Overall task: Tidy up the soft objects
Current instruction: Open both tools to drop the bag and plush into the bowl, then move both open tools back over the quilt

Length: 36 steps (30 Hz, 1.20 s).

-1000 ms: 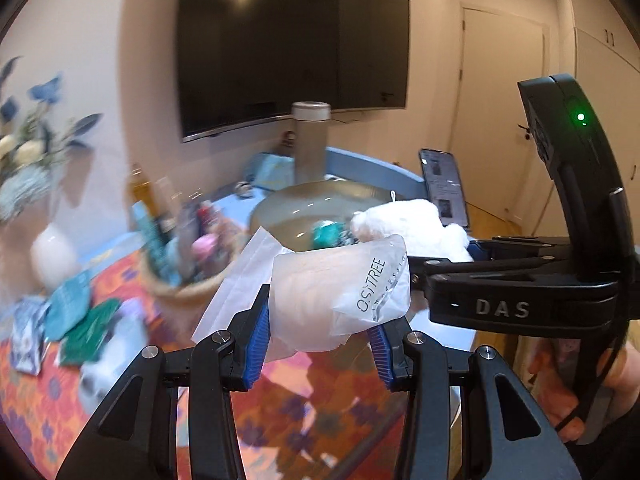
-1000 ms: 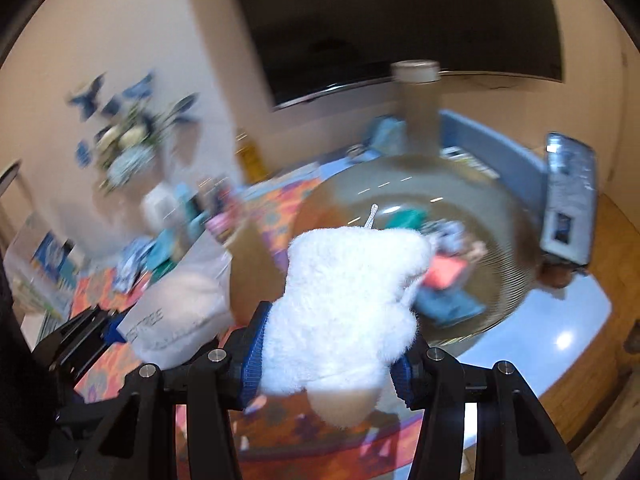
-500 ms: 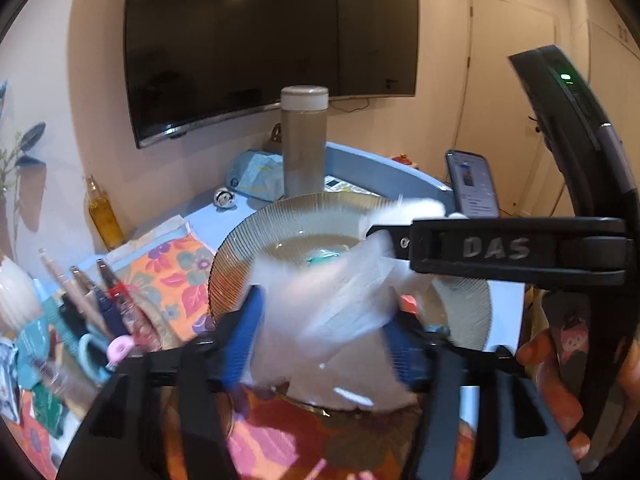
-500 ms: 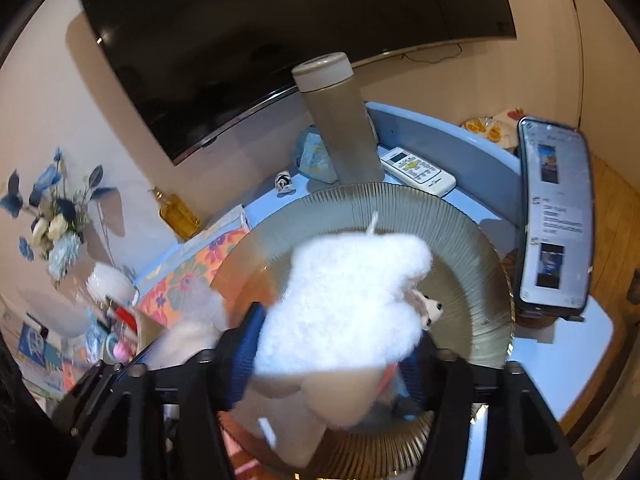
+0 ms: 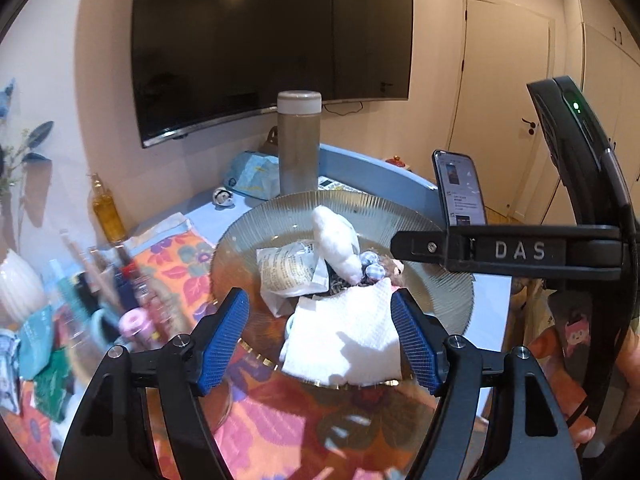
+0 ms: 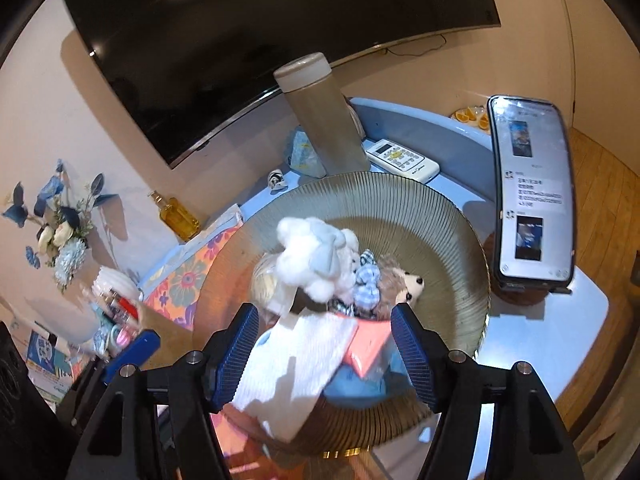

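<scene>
A wide ribbed glass bowl (image 5: 436,280) holds the soft things. My left gripper (image 5: 320,308) hangs over its near rim, jaws opening, with nothing between the blue pads. Below it lies a white cloth (image 5: 348,336). Farther in lie a clear bag with a white pad inside (image 5: 288,276) and a white plush (image 5: 336,240). My right gripper (image 6: 324,316) stands open over the same bowl (image 6: 420,216), pads touching nothing. Beyond it the white plush (image 6: 312,256) rests on the pile beside a checked bow (image 6: 368,280) and a brown hedgehog plush (image 6: 404,280).
A tall grey tumbler (image 5: 299,144) and a propped phone (image 5: 460,188) stand behind the bowl, with a white remote (image 6: 402,158) beside them. To the left sit an oil bottle (image 5: 106,208), a basket of pens and tubes (image 5: 116,288) and a floral cloth (image 5: 180,264).
Both grippers moved forward over the bowl and opened. The bagged pad left the left pads and the white plush left the right pads; both now lie in the bowl.
</scene>
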Each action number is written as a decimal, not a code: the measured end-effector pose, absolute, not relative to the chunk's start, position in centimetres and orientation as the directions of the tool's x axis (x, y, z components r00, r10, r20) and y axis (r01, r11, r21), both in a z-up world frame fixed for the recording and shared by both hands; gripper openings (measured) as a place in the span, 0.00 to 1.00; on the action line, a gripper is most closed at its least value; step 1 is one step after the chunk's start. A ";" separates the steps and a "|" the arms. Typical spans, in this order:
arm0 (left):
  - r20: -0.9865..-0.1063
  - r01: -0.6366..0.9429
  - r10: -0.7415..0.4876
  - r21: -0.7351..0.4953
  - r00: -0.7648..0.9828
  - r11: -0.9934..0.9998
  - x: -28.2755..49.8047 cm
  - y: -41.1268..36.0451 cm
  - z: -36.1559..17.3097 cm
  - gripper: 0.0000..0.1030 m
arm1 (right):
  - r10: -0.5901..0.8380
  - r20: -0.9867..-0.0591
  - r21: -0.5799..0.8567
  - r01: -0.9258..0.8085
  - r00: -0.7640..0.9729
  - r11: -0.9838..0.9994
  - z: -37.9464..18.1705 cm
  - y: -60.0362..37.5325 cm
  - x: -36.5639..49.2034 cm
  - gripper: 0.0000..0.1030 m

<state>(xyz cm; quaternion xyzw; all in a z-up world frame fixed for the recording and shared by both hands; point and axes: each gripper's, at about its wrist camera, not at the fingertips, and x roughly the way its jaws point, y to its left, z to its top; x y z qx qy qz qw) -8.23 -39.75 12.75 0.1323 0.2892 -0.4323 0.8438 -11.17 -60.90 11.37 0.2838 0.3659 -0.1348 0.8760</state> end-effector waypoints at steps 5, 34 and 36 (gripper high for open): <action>-0.574 0.772 -0.631 0.005 0.522 0.635 -9.9 -35.0 14.7 0.70 | -0.015 -0.701 0.391 0.402 0.713 0.828 12.5 -57.9 -13.0 0.66; -0.577 0.179 -0.209 -0.109 0.790 0.978 -4.7 1.2 12.0 0.81 | 0.286 -0.713 0.226 -0.176 0.640 0.958 8.6 -26.5 -6.2 0.77; -0.611 0.167 -0.183 -0.084 0.770 0.982 -3.6 1.1 9.4 0.81 | 0.233 -0.729 0.188 -0.139 0.644 0.972 6.7 -25.5 -5.2 0.77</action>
